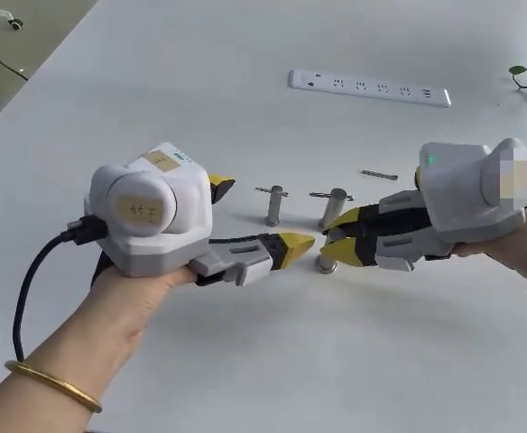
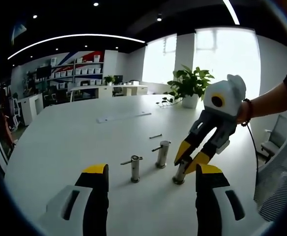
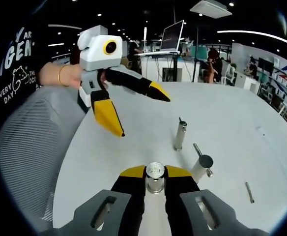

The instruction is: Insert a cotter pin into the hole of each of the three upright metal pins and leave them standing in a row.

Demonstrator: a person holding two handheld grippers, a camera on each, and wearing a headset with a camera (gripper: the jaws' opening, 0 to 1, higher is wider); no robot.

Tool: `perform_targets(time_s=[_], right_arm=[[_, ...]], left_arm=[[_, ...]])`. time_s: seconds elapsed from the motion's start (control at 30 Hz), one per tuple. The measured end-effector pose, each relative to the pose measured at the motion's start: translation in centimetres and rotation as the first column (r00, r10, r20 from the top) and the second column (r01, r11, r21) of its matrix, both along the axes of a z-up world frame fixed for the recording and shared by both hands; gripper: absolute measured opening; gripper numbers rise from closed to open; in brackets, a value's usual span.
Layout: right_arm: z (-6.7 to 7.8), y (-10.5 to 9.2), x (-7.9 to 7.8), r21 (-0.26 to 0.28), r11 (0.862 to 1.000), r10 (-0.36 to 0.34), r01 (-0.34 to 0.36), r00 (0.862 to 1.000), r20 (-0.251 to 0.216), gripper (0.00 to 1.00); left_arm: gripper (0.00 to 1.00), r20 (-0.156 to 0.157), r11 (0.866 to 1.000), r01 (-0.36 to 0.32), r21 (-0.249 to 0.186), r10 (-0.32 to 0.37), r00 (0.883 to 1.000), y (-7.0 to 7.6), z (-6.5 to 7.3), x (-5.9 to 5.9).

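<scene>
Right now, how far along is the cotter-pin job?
Done: the end pin and the middle pin are cottered. In hand: the right gripper is shut on the third pin. Remaining: the loose cotter pin on the table; the left gripper is open.

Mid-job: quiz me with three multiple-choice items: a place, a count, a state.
1. The loose thin metal cotter pin lies: A flat on the white table, touching nothing; B through the gripped pin; C leaning against a pin.
2. How many upright silver metal pins already carry cotter pins? A none; B two; C three.
3. The right tongs are: A open; B shut on the bare third pin; C shut on a cotter pin.
Key: 1A, it lies alone on the table; 2B, inserted cotter pins cross the two farther pins; 3B, they clamp it in the right gripper view.
</scene>
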State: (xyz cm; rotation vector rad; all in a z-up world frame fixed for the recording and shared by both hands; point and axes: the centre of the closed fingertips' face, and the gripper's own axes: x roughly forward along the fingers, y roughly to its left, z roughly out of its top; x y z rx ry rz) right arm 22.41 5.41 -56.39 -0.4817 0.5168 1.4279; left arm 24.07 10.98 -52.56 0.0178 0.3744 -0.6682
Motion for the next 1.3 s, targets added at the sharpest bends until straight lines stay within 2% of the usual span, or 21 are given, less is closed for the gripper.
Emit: perform_targets(time_s=[0.03, 0.2, 0.4, 0.6, 0.7, 0.8, 0.97, 1.07, 1.3], right_arm=[[0.0, 0.0, 0.0, -0.007, 1.000, -0.005, 0.005, 1.000, -0.009, 0.09], [0.1, 0.3, -0.3, -0.014, 1.000, 0.002, -0.002, 1.000, 0.018, 0.10], [0.3, 0.1, -0.1, -0.016, 1.000, -0.001, 0.001, 1.000, 0.030, 0.18], [2.3, -0.3, -0.4, 0.021, 0.999, -0.032, 0.031, 0.999, 0.017, 0.19], [3.0, -1.0, -0.2, 0.009, 0.998, -0.056, 0.056, 0.998, 0.016, 0.23], [3.7, -1.6, 0.1, 0.003, 0.997, -0.077, 0.077, 0.997, 0.021, 0.22], [4.6, -2.7, 1.5, 0.013, 0.990, -0.144, 0.143, 0.989, 0.021, 0.20], [4.8, -3.4, 2.9, -0.005, 0.983, -0.181, 0.181, 0.983, 0.043, 0.20], [4.3, -4.5, 5.3, -0.067, 0.975, -0.208, 0.212, 0.976, 0.065, 0.20]], left_arm=[[0.72, -0.002, 1.000, 0.000, 0.000, 0.000, 1.000, 0.0, 0.0, 0.0], [0.72, -0.002, 1.000, 0.007, 0.002, -0.007, 1.000, -0.2, -0.1, 0.0], [0.72, 0.000, 1.000, 0.010, 0.006, -0.010, 1.000, -0.3, -0.1, -0.1], [0.73, 0.004, 1.000, 0.004, 0.006, -0.004, 1.000, -0.2, 0.1, -0.1], [0.73, 0.009, 1.000, 0.005, 0.004, -0.005, 1.000, -0.2, 0.2, -0.1], [0.74, 0.011, 1.000, 0.007, 0.010, -0.007, 1.000, -0.2, 0.3, -0.2], [0.74, 0.020, 1.000, 0.008, 0.013, -0.008, 1.000, -0.3, 0.6, -0.2], [0.74, 0.025, 1.000, 0.007, 0.016, -0.007, 1.000, -0.2, 0.7, -0.3], [0.74, 0.031, 1.000, 0.008, 0.018, -0.008, 0.999, -0.3, 0.9, -0.3]])
